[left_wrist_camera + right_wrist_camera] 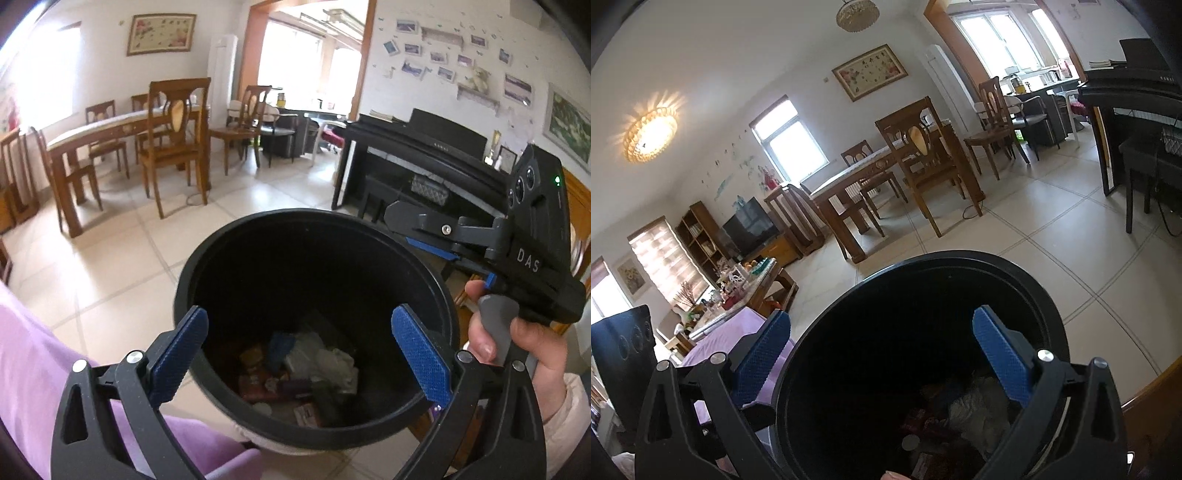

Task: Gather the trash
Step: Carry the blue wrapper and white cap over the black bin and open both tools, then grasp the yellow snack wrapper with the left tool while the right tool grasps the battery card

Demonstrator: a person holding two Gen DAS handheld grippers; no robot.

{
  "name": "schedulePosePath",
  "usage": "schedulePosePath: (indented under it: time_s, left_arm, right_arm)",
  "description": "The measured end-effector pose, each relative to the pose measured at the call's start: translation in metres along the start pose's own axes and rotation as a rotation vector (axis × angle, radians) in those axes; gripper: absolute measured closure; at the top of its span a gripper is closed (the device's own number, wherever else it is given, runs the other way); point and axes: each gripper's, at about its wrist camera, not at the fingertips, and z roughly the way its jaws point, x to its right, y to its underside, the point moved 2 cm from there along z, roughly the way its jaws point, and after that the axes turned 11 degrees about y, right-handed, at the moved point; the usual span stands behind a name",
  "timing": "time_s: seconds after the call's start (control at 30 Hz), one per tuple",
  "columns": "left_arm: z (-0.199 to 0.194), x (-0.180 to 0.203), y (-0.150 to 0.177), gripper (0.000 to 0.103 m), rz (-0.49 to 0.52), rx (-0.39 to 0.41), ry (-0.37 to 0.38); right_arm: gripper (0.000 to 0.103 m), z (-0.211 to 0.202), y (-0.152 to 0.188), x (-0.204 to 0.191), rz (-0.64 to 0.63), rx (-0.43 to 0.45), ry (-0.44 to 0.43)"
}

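Left gripper [299, 354] — jaws spread wide, empty, poised over the black bin [369, 225] so anything let go lands inside. Trash [306, 365] — wrappers, tissue — on the bin's bottom. Right gripper [882, 354] — likewise spread, empty, over the near rim.

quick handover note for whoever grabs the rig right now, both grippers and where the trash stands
Left gripper: jaws wide open, nothing between the pads, poised over the black bin.
Right gripper: jaws wide open too, nothing held, above the same bin from the other side.
Bin: close below both grippers, on the pale tiled floor.
Done: trash already lies at the bottom, wrappers and crumpled white tissue among it.
Left: neither view shows loose trash on the floor, but much of the room is out of view; check for more before stopping.
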Motion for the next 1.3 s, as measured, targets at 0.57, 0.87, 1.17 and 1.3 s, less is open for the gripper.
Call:
schedulePosePath:
  time_s: [0.57,0.87,1.17,1.3]
  left_arm:
    - [-0.248,-0.091,0.107,0.005,-0.147,0.14,-0.357]
    - [-0.327,-0.181,0.188,0.012,-0.291,-0.12,-0.54]
    - [-0.332,-0.193,0.196,0.084,-0.32,-0.123,-0.359]
    - [-0.347,-0.181,0.209,0.085,-0.328,-0.109,-0.323]
  right_arm:
    - [0.005,0.008,0.047,-0.153,-0.25,-0.117,-0.125]
    - [0.005,0.028,0.111,-0.293,-0.438,-0.279,-0.323]
    - [0.005,0.033,0.162,-0.398,-0.633,-0.385,-0.411]
    - [0.005,0.04,0.168,-0.414,-0.644,-0.418,-0.426]
